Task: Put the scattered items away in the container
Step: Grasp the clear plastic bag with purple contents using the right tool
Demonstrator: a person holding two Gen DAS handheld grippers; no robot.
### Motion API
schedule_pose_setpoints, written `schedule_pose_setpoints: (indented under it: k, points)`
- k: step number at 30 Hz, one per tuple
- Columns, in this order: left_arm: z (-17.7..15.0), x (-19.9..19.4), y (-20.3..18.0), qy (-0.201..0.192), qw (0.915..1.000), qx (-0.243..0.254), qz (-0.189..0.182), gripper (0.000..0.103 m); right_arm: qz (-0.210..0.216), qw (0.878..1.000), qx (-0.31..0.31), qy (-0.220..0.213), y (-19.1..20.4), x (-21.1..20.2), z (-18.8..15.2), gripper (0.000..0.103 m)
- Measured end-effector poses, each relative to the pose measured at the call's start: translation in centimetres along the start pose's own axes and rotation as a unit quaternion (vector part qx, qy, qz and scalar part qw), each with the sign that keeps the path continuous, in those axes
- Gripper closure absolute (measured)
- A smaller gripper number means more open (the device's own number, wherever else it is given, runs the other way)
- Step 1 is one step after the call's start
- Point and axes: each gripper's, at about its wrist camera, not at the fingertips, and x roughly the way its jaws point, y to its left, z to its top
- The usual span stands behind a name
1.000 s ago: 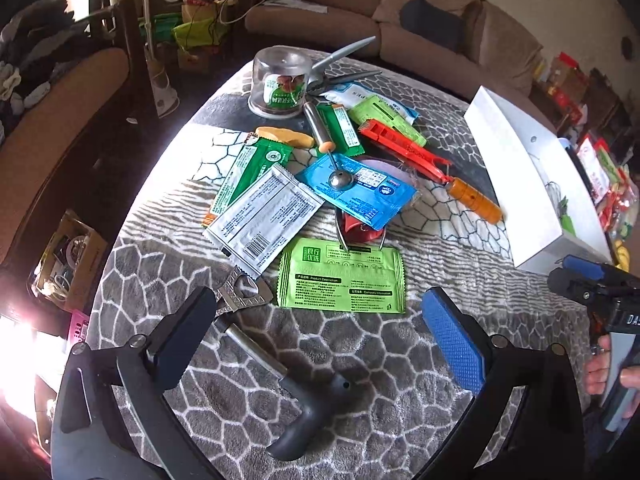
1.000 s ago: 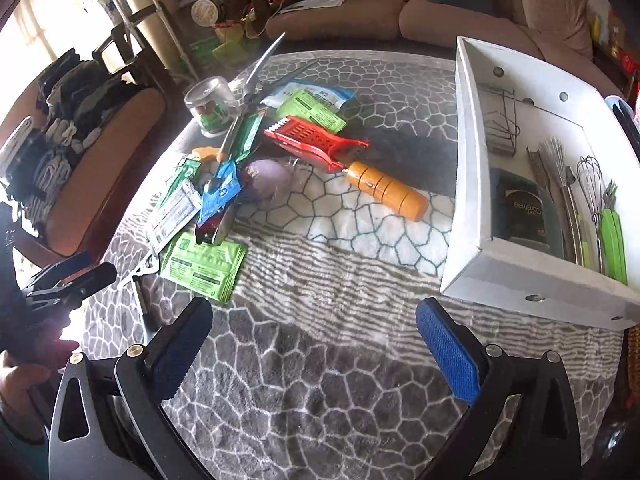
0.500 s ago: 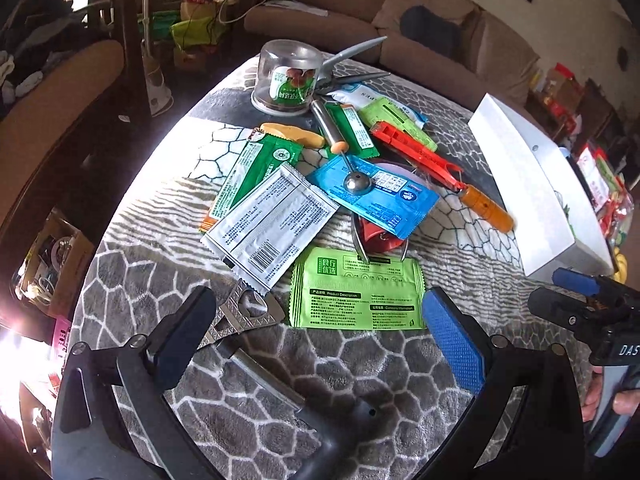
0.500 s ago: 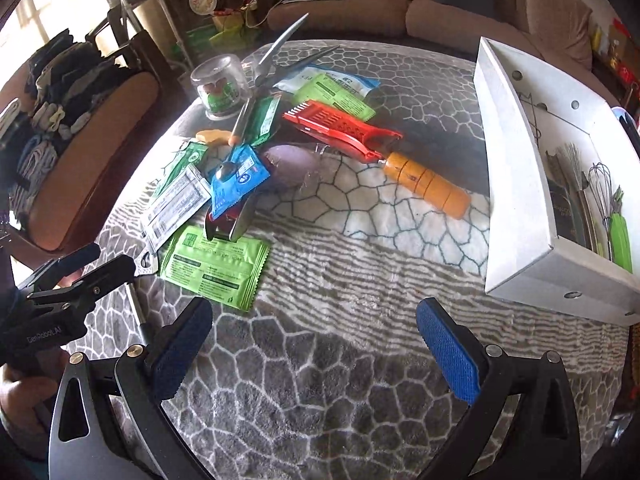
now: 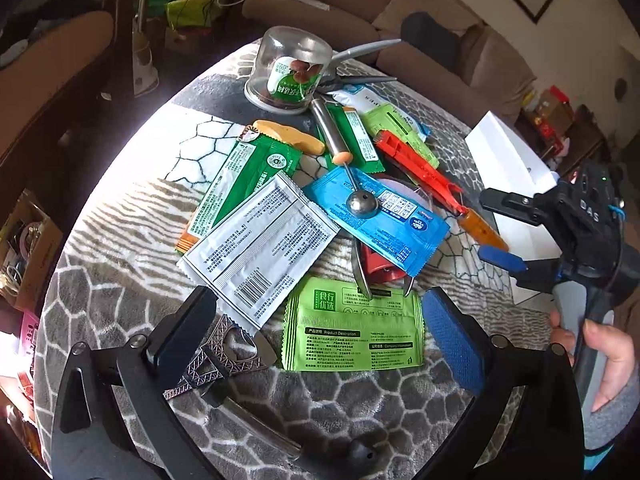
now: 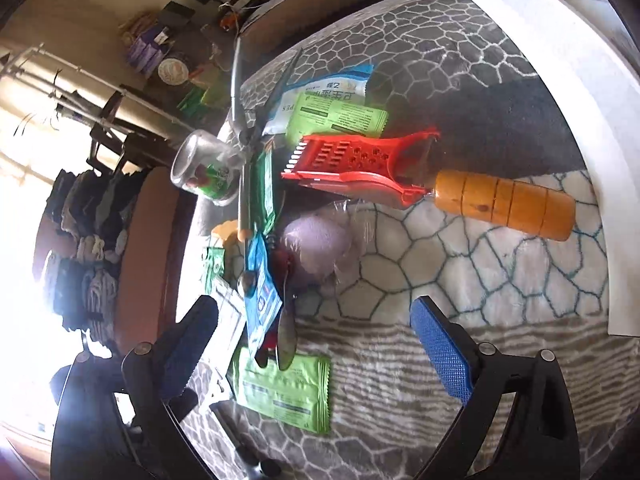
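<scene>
Right now both tongs hang over a cluttered desk (image 5: 120, 240) w/ a grey-and-white patterned cloth. Left tongs (image 5: 316, 332) are apart, nothing clamped; a light green packet (image 5: 352, 328) lies flat between the two pads, not pressed by either. Eiffel-tower bottle opener (image 5: 216, 352) sits just beside the black pad, partly under a white barcode packet (image 5: 260, 244). A grey-handled tool (image 5: 280, 440) lies on the cloth below the opener, near the camera.

Pile beyond: blue packet (image 5: 380, 220) w/ a metal scoop (image 5: 348, 176) resting on top, dark green packet (image 5: 248, 176) at the left, red grater (image 6: 352, 164) w/ orange handle (image 6: 504, 204) toward the right, clear jar (image 5: 292, 72) at the far end w/ scissors (image 5: 360, 50) beside it. Something red w/ metal prongs (image 5: 376, 268) pokes from under the blue packet, prongs overlapping the light green packet's top edge. A pale purple wrapped item (image 6: 320, 244) shows in the right wrist view, just beside the blue packet.

Right tongs (image 6: 316, 344) are closing but not yet pinching anything; pads are clear of the items. They're over the near edge of the pile, rolled over to one side. A hand (image 5: 600, 356) grips the handle at the right edge of the left wrist view.

White container (image 6: 560, 60) stands at the desk's right side, well apart from the left tongs, near the orange handle.
</scene>
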Motion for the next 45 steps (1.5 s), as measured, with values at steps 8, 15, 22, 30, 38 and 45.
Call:
schedule_pose_setpoints:
  k: [8,15,22,30,38,45]
  points:
    - [0.2,0.3,1.2,0.010,0.9994,-0.032,-0.013,0.000,-0.009,0.999,0.016,0.027,-0.2,4.5,0.9,0.057]
    - [-0.2,0.8,0.7,0.015,0.9995,-0.022,-0.015,0.000,-0.070,0.994,-0.089,-0.004,2.6,2.9,0.5,0.088]
    - [-0.9,0.0,-3.1,-0.018,0.9970,0.059,-0.046,0.000,-0.052,0.981,-0.181,-0.044,6.6,-5.4,-0.3,0.098]
    - [-2.5,0.9,-4.1,0.009,0.9970,0.055,-0.053,0.000,-0.053,0.993,-0.104,-0.008,2.8,-4.8,0.6,0.056]
    - [-0.4,0.8,-1.6,-0.011,0.9995,0.012,-0.029,0.000,-0.020,0.999,0.014,0.024,-0.9,3.8,1.2,0.048]
    - [-0.1,1.5,-0.6,0.007,0.9984,-0.016,-0.053,0.000,-0.004,1.000,-0.018,0.005,0.1,4.2,2.1,0.091]
